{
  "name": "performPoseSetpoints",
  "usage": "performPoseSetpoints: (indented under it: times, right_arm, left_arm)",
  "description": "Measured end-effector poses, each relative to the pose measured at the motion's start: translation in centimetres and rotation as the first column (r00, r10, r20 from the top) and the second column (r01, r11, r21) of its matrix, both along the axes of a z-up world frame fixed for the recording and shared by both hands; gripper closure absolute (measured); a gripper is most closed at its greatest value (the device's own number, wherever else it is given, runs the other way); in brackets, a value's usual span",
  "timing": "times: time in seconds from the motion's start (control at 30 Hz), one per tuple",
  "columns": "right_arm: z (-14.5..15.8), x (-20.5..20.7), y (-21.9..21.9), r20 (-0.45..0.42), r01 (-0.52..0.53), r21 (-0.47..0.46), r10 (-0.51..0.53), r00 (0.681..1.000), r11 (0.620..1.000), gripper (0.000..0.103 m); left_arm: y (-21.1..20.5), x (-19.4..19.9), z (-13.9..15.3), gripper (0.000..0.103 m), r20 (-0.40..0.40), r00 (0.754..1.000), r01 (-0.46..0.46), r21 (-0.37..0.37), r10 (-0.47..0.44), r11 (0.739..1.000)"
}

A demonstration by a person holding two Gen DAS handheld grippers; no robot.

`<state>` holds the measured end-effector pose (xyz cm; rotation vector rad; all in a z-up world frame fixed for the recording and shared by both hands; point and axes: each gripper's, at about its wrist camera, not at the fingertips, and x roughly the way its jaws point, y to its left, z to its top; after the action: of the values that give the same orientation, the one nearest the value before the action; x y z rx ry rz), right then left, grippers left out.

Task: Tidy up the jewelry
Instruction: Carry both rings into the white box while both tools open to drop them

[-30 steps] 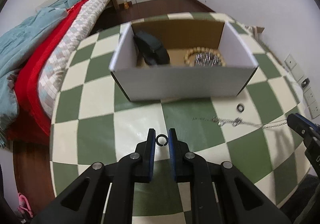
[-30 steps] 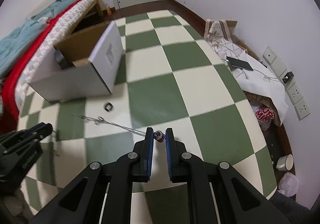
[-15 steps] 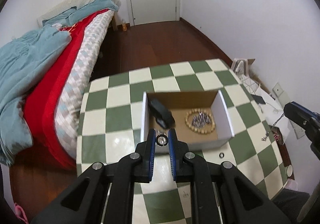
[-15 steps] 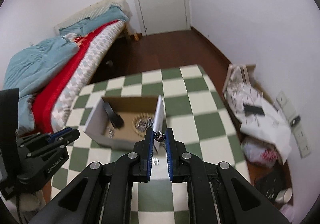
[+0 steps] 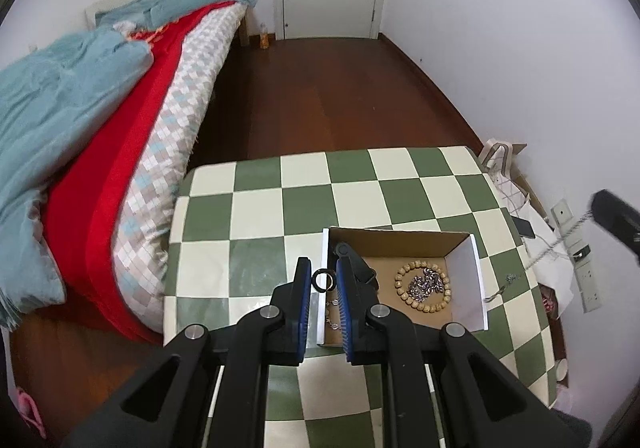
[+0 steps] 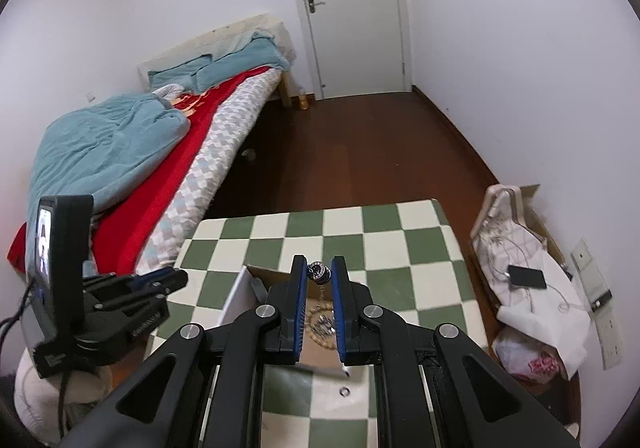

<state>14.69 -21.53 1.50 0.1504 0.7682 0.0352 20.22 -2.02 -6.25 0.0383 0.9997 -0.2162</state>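
My left gripper [image 5: 323, 280] is shut on a small dark ring [image 5: 323, 280], held high above the left wall of the open cardboard box [image 5: 466, 290]. In the box lie a wooden bead bracelet [image 5: 422, 285], a silver chain heap [image 5: 425, 283] and a black object [image 5: 362, 268]. My right gripper [image 6: 320, 273] is shut on the bead end of a silver chain necklace [image 6: 319, 272], which hangs down toward the box [image 6: 236, 298]. The right gripper shows in the left wrist view [image 5: 616, 216] with the chain [image 5: 554, 244] dangling. A second ring [image 6: 344, 403] lies on the checkered table [image 6: 400, 248].
The green and cream checkered table [image 5: 248, 224] stands beside a bed [image 5: 120, 120] with red and teal bedding. A bag with a phone [image 6: 526, 276] sits on the floor at the right. Wall sockets [image 5: 580, 248] are at the right. A door [image 6: 348, 8] is at the back.
Both grippers have risen high above the table with their loads. The necklace has left the table and now hangs from the right gripper over the box.
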Motion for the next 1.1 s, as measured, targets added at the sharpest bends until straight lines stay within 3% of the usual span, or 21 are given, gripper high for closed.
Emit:
performPoseSetpoints:
  times: [0.37,0.53,0.63,0.67,0.7,0.73,0.77,0.8,0.83,0.97,1.0,1.03,1.1]
  right_arm:
    - [-5.5,8.1,2.1,-0.178,-0.069,0.074,0.082,0.981,0.995,0.091]
    - [-9.4,11.8,2.7,-0.303,-0.079,0.136,0.118,0.946,0.988,0.090]
    - [-11.8,12.8,1.9,-0.387,-0.035,0.179,0.103,0.916,0.983,0.084]
    - [-12.1,12.7,1.4,-0.390,-0.019,0.168,0.084,0.917,0.986,0.074]
    - [-12.3,12.5,1.0,-0.388,-0.008,0.167,0.073,0.919,0.986,0.061]
    - [-12.4,12.4,0.5,-0.387,0.003,0.168,0.063,0.920,0.986,0.056]
    - [-12.5,12.0,-0.1,-0.387,0.018,0.172,0.050,0.921,0.985,0.054]
    - [-12.7,11.5,-0.8,-0.389,0.033,0.176,0.038,0.921,0.984,0.054]
    - [-12.7,11.1,-1.3,-0.389,0.048,0.176,0.024,0.921,0.983,0.054]
    - [-12.6,9.1,-2.9,-0.375,0.083,0.150,-0.021,0.927,0.985,0.052]
    - [-12.5,8.6,-3.1,-0.372,0.089,0.143,-0.030,0.928,0.986,0.049]
    - [-12.4,8.0,-3.3,-0.369,0.097,0.128,-0.043,0.928,0.987,0.043]
    - [-12.5,6.6,-3.6,-0.360,0.112,0.101,-0.069,0.930,0.989,0.032]
  left_arm:
    - [-0.4,2.2,-4.6,0.093,-0.145,0.989,-0.022,-0.070,0.012,0.997]
    - [-1.0,2.7,-6.4,0.092,-0.213,0.977,-0.023,-0.114,-0.001,0.993]
    - [-1.2,2.9,-7.1,0.089,-0.259,0.966,-0.030,-0.165,-0.014,0.986]
    - [-1.2,3.0,-7.1,0.087,-0.265,0.964,-0.035,-0.176,-0.013,0.984]
    - [-1.1,3.0,-7.1,0.078,-0.265,0.964,-0.039,-0.186,-0.012,0.982]
    - [-1.1,3.0,-7.0,0.063,-0.262,0.965,-0.043,-0.193,-0.009,0.980]
    - [-0.9,3.0,-6.8,0.053,-0.255,0.967,-0.050,-0.198,-0.003,0.979]
    - [-0.7,3.0,-6.6,0.033,-0.248,0.969,-0.056,-0.204,0.004,0.977]
    - [-0.4,3.0,-6.4,0.022,-0.240,0.971,-0.062,-0.207,0.011,0.976]
    - [0.5,2.6,-5.5,0.015,-0.202,0.978,-0.084,-0.171,0.049,0.982]
    - [0.8,2.3,-5.2,0.006,-0.185,0.981,-0.090,-0.146,0.063,0.985]
    - [1.0,2.0,-5.0,0.001,-0.168,0.983,-0.094,-0.124,0.073,0.988]
    - [1.3,1.1,-4.6,0.001,-0.119,0.988,-0.103,-0.067,0.094,0.992]
